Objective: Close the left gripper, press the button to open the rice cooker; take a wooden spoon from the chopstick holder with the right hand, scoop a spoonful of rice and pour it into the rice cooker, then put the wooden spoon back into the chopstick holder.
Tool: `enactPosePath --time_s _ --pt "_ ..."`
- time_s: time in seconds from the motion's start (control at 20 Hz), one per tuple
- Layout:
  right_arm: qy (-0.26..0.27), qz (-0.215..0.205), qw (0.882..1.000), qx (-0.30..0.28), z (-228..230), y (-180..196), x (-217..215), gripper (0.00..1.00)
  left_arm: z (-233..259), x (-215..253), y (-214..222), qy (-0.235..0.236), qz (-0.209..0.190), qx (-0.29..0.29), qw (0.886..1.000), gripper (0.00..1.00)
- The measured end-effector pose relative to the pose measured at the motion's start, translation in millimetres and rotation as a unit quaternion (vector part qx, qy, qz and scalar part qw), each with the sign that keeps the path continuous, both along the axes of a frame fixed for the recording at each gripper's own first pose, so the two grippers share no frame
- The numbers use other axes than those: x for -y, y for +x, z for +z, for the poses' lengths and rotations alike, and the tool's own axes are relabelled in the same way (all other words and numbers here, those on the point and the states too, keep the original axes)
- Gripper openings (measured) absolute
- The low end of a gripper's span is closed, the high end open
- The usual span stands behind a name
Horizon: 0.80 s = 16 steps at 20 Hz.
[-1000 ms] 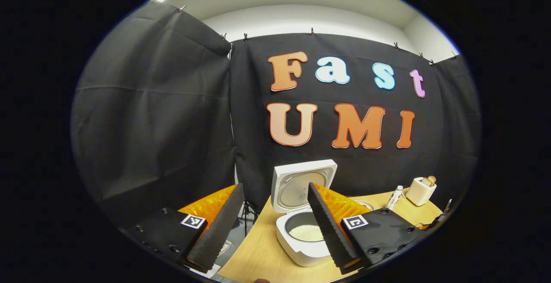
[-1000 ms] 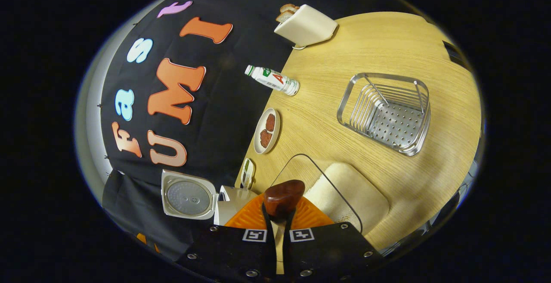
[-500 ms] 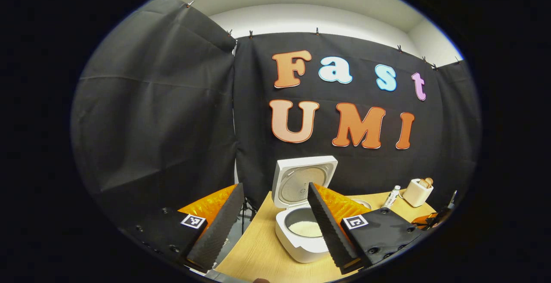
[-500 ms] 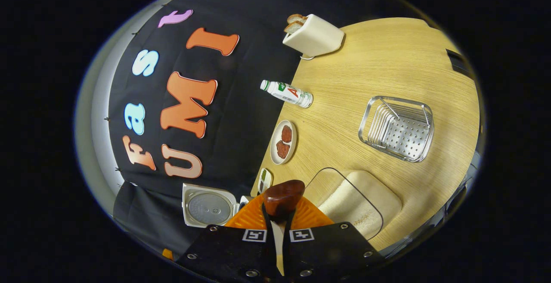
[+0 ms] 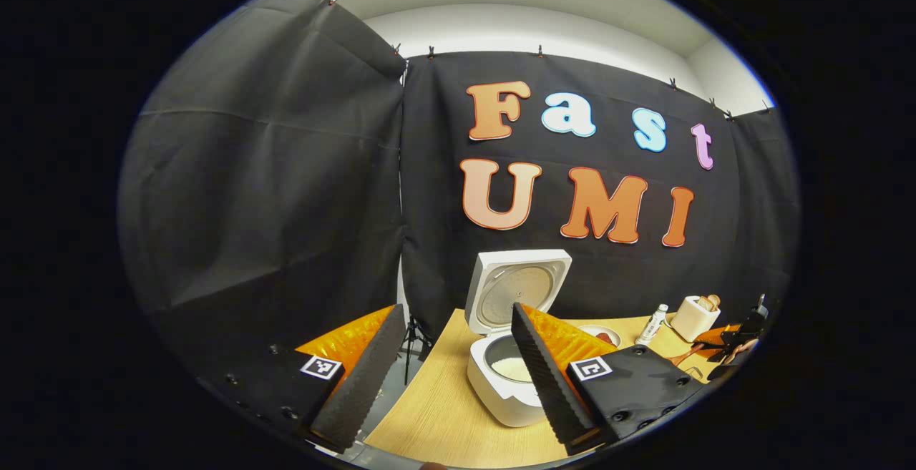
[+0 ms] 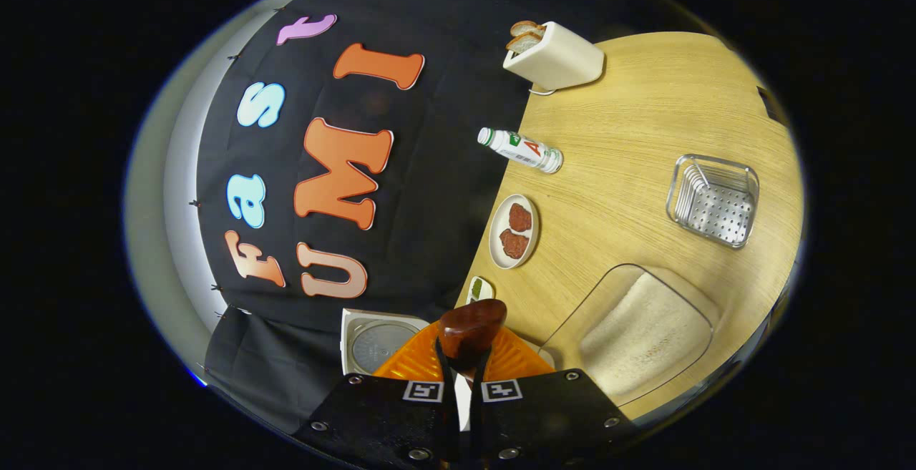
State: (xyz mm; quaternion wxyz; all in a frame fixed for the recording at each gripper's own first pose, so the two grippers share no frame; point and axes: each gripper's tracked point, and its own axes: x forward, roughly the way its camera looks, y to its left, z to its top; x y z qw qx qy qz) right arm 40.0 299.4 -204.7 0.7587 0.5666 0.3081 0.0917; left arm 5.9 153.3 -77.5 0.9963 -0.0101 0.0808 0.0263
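The left gripper (image 5: 451,377) hangs with its ribbed fingers spread wide, holding nothing. Ahead of it and a little right, the white rice cooker (image 5: 501,384) stands with its square lid up and pale rice in the pot. The right gripper (image 6: 461,373) pinches the wooden spoon (image 6: 471,327), whose glossy rounded bowl juts forward. Beyond it on the wood-grain counter (image 6: 644,112) lie a clear rice tray (image 6: 644,334), a perforated metal chopstick holder (image 6: 712,200), a plate (image 6: 514,232), bottle (image 6: 521,150) and toaster (image 6: 554,59).

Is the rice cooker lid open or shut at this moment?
Open. The lid stands upright behind the rice cooker, and the white rice inside shows.
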Motion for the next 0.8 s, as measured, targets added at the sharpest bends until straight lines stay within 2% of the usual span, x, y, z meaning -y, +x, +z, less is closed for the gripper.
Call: enactPosePath --time_s 0.35,0.6,0.8 --pt "0.007 0.019 1.000 0.022 30.9 23.9 -56.2 0.05 -1.4 -22.4 -9.5 0.000 -0.002 -0.003 1.000 1.00" --pt "0.019 0.012 0.999 0.031 48.3 44.1 -93.2 0.05 2.0 -36.1 -11.1 -0.004 -0.008 0.001 1.000 1.00" --pt "-0.005 0.011 0.999 0.049 54.4 60.2 -121.9 0.05 2.9 -34.2 -9.5 0.003 -0.026 0.003 1.000 0.98"
